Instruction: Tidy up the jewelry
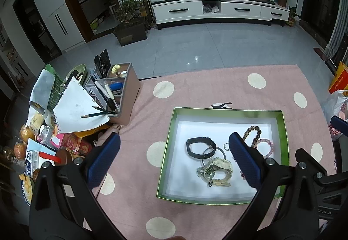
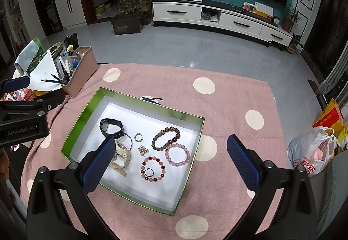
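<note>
Living room, TV console along the far wall; bench covered by a pink cloth (image 2: 228, 96) with cream dots.

Left gripper (image 1: 174, 144): jaws spread wide, nothing between them, held above the cloth at the near-left edge of the box. Its right blue pad overlaps the box interior in its own view. Right gripper (image 2: 170, 144): jaws likewise wide apart and empty, hanging over the near part of the box.

Green-rimmed box (image 2: 87, 109), white floor, sits on the cloth and holds all the jewelry:
- black watch (image 2: 111, 127) at the far left, strap looped;
- thin metal bangle (image 1: 212, 155) just beside it, overlapping the strap in the left view;
- cream-coloured watch (image 1: 219, 167) nearer, partly behind the right gripper's left pad in the right view;
- small silver ring (image 2: 138, 137) near the centre;
- small metallic trinket (image 2: 143, 150) just below the ring, type unclear;
- dark brown bead bracelet (image 2: 166, 138) to the right;
- pale pink bead bracelet (image 2: 178, 154) touching or nearly touching the brown one;
- red-and-pink bead bracelet (image 2: 153, 169) nearest, with a small dark ring (image 2: 149, 172) lying inside its loop.

Far-left corner of the bench: brown organizer (image 2: 81, 72) with pens and clutter. White plastic bag (image 2: 313, 152) off to the right.
</note>
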A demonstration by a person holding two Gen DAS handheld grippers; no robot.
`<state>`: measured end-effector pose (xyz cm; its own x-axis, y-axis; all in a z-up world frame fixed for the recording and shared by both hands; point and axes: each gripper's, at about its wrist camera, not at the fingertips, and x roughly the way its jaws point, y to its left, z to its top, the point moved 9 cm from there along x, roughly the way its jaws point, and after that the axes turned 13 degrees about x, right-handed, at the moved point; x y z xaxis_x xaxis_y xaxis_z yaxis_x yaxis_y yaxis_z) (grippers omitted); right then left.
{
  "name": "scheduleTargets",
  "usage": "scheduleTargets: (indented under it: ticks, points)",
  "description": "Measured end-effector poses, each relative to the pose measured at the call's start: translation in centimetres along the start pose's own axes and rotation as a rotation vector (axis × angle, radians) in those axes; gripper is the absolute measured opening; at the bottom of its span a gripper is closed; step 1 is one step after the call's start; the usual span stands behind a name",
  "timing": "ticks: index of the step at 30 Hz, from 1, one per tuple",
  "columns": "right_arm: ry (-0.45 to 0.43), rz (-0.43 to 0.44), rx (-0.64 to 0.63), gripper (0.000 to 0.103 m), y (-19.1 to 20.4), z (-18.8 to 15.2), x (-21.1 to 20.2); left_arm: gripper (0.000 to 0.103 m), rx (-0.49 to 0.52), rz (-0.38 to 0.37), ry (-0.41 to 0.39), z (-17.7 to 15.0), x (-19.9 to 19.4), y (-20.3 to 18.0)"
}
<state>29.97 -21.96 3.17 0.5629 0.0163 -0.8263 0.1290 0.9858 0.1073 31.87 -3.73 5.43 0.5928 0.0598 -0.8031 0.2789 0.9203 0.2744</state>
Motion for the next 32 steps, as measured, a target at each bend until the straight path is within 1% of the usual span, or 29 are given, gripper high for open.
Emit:
scheduleTargets:
  ticks: [32]
  points:
    - [-0.013,0.000,0.003,0.102,0.64,0.66,-0.43,0.101,-0.007,0.015,0.016,-0.79,0.97,0.53]
